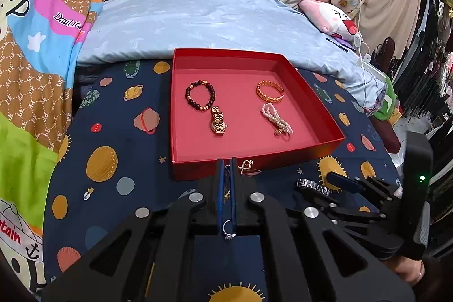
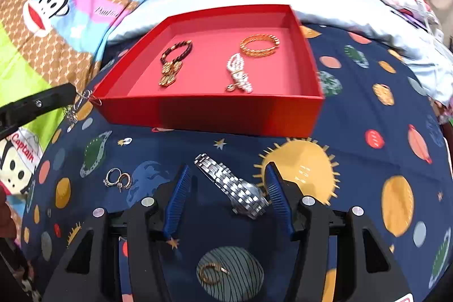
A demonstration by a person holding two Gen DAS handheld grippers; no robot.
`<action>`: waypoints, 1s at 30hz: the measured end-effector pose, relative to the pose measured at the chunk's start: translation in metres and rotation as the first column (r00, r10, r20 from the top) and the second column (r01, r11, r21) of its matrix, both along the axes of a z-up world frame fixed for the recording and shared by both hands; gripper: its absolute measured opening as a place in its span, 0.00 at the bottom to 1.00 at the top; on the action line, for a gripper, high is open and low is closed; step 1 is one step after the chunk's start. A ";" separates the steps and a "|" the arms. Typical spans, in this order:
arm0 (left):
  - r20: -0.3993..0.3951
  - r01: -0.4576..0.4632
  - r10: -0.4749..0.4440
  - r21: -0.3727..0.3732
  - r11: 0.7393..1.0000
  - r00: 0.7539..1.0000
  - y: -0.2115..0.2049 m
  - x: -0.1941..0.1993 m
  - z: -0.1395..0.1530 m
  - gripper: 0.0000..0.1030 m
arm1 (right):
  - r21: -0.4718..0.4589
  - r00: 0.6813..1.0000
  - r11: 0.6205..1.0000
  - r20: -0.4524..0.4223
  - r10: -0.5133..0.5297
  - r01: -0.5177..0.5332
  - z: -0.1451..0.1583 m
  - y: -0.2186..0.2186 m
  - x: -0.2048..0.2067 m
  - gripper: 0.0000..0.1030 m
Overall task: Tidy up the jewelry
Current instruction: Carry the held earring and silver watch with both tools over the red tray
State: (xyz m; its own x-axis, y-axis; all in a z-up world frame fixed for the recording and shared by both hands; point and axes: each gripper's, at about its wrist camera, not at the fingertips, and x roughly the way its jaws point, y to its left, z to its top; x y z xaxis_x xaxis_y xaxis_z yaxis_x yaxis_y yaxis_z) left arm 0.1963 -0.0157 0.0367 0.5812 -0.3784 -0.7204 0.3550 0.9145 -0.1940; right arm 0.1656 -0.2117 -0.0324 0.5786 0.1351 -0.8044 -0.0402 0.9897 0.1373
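Surface: navy planet-print bedspread (image 2: 368, 92) | done: four pieces in shallow red cardboard tray (image 1: 325, 115) | left gripper (image 1: 226, 163) pinches thin chain necklace (image 1: 245, 166) at tray's front wall | right gripper (image 2: 226, 180) wide around silver metal watch (image 2: 235, 188) | left: rings (image 2: 117, 179), gold hoop (image 2: 212, 272).

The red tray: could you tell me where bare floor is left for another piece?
In the red tray, bare floor runs along the near wall, below the gold watch and pearl strand, and down the middle strip between them. The far half, holding the dark bead bracelet and gold bangle, is more crowded.
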 end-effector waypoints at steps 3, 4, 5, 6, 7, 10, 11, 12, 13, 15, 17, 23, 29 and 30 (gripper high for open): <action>-0.004 -0.003 0.003 0.002 1.000 1.000 0.000 0.000 -0.001 0.03 | -0.009 1.000 1.000 -0.013 0.015 -0.015 -0.006 0.002 0.004 0.36; -0.004 -0.004 0.004 0.003 1.000 1.000 0.000 0.000 -0.001 0.03 | -0.015 1.000 1.000 -0.010 0.016 -0.017 -0.006 0.002 0.004 0.23; -0.004 -0.004 0.004 0.004 1.000 1.000 -0.001 0.000 -0.001 0.03 | -0.012 1.000 1.000 -0.016 0.017 -0.017 -0.006 0.001 0.003 0.17; -0.004 -0.005 0.005 0.004 1.000 1.000 -0.001 0.000 -0.002 0.03 | 0.001 1.000 1.000 -0.022 0.015 -0.015 -0.006 -0.001 0.002 0.12; -0.006 -0.005 0.005 0.004 1.000 1.000 -0.001 0.001 -0.002 0.03 | 0.016 1.000 1.000 -0.027 0.012 -0.012 -0.006 -0.003 0.001 0.10; -0.007 -0.005 0.005 0.003 1.000 1.000 -0.001 0.001 -0.002 0.03 | 0.028 1.000 1.000 -0.019 -0.004 0.004 -0.002 -0.005 -0.008 0.10; -0.007 -0.004 0.004 0.003 1.000 1.000 -0.001 0.001 -0.002 0.03 | 0.039 1.000 0.999 -0.014 -0.009 0.010 0.001 -0.006 -0.011 0.10; -0.008 -0.003 0.003 0.002 1.000 1.000 -0.001 0.001 -0.003 0.03 | 0.052 1.000 0.998 -0.004 -0.017 0.017 0.005 -0.007 -0.015 0.10; -0.007 -0.002 0.002 0.002 1.000 1.000 -0.002 0.000 -0.002 0.03 | 0.061 1.000 0.998 0.004 -0.023 0.023 0.009 -0.008 -0.018 0.10; -0.003 0.003 -0.003 0.000 1.000 1.000 -0.003 -0.001 -0.001 0.03 | 0.071 0.999 0.997 0.030 -0.030 0.028 0.019 -0.008 -0.023 0.10; 0.004 0.007 -0.007 -0.003 1.000 1.000 -0.004 -0.002 0.003 0.03 | 0.079 0.998 0.996 0.056 -0.036 0.032 0.032 -0.009 -0.027 0.10; 0.032 0.018 -0.018 -0.007 1.000 0.999 -0.008 -0.001 0.018 0.03 | 0.091 0.992 0.996 0.117 -0.036 0.025 0.065 -0.012 -0.025 0.10; 0.058 0.031 -0.030 -0.006 1.000 0.998 -0.014 0.015 0.033 0.03 | 0.049 0.986 0.999 0.164 -0.015 0.007 0.091 -0.012 -0.004 0.10; 0.059 0.033 -0.033 -0.006 0.999 0.998 -0.015 0.018 0.034 0.03 | 0.041 0.985 0.999 0.171 -0.013 0.006 0.094 -0.012 0.001 0.10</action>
